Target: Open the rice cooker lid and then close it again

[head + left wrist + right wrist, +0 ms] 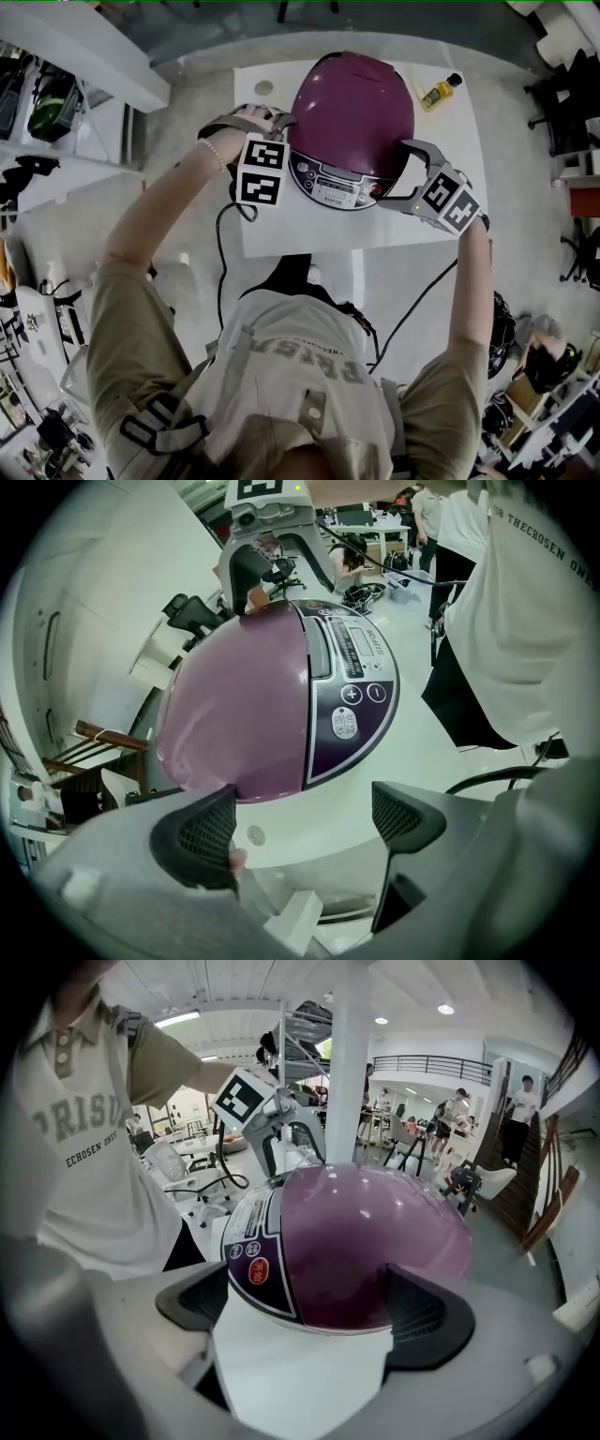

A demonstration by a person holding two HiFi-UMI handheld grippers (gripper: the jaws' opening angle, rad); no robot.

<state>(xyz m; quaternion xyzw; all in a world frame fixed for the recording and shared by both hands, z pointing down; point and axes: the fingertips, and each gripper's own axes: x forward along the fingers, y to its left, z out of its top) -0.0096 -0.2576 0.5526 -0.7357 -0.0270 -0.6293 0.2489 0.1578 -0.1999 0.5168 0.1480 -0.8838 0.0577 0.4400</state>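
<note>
A purple domed rice cooker [352, 112] stands on a white table [450, 220] with its lid down and its control panel [333, 183] facing me. My left gripper [281, 141] is open at the cooker's left side, close to the dome. In the left gripper view the cooker [244, 696] lies just beyond the open left gripper [302, 827]. My right gripper [405, 173] is open at the cooker's right side. From the right gripper view the cooker [366, 1241] fills the space ahead of the right gripper [309, 1307], with nothing between the jaws.
A yellow bottle [439, 91] lies at the table's far right. A black cable [223, 272] hangs off the table's near left edge. Shelving [56, 103] stands to the left and office chairs [572, 94] to the right.
</note>
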